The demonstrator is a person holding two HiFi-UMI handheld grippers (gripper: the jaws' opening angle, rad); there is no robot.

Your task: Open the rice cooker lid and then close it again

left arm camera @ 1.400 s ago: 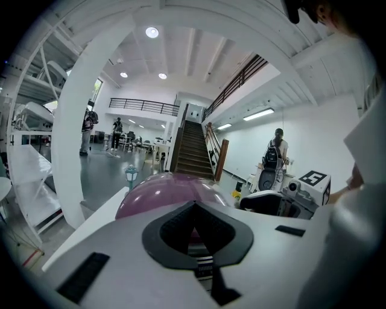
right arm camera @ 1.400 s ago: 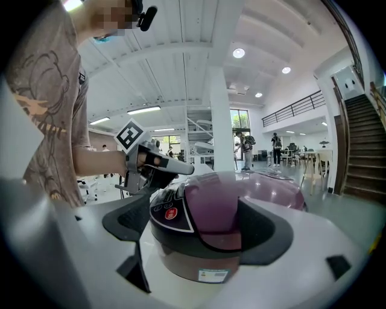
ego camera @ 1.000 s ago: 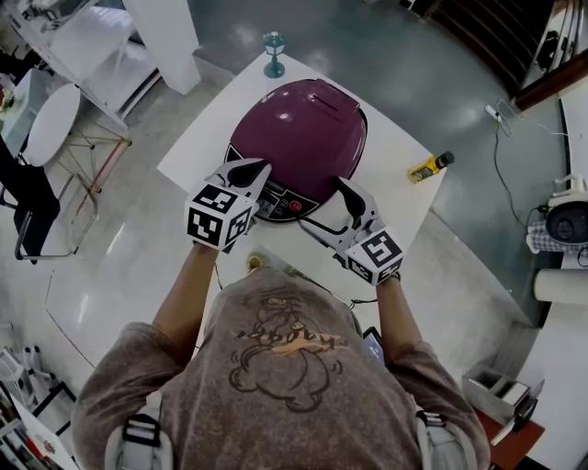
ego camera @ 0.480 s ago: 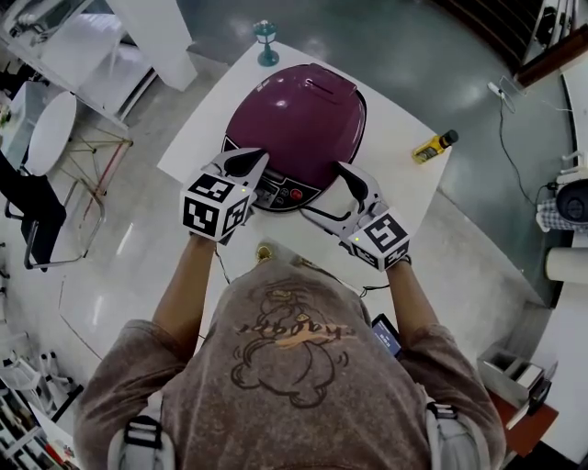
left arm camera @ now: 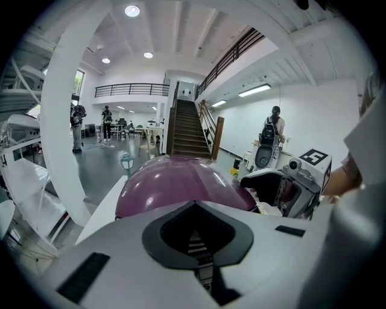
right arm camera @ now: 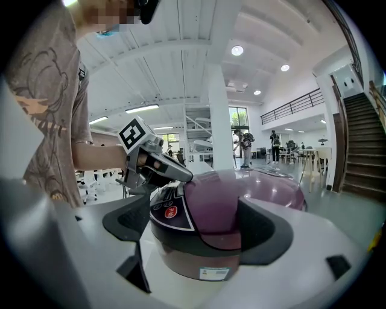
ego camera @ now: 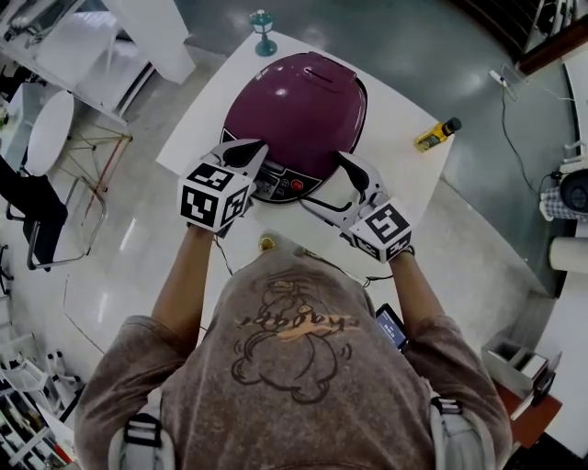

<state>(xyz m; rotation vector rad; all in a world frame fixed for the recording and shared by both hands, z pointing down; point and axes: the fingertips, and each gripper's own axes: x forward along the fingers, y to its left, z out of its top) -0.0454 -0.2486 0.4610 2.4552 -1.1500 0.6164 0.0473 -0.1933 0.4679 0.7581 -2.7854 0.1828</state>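
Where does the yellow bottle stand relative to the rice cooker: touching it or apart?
Apart. The head view shows a bare strip of the white table between the yellow bottle and the rice cooker.

1. One rice cooker [ego camera: 299,106].
2. One white table [ego camera: 404,188].
3. Two grippers: the left gripper [ego camera: 260,147] and the right gripper [ego camera: 322,179].
4. One yellow bottle [ego camera: 435,135].
5. One small teal goblet [ego camera: 264,20].
6. One round side table [ego camera: 46,124].
7. One dark chair [ego camera: 32,207].
8. One staircase [left arm camera: 188,130].
9. One person [ego camera: 285,367] holding the grippers.
10. Three far-off people [left arm camera: 275,128] in the left gripper view.
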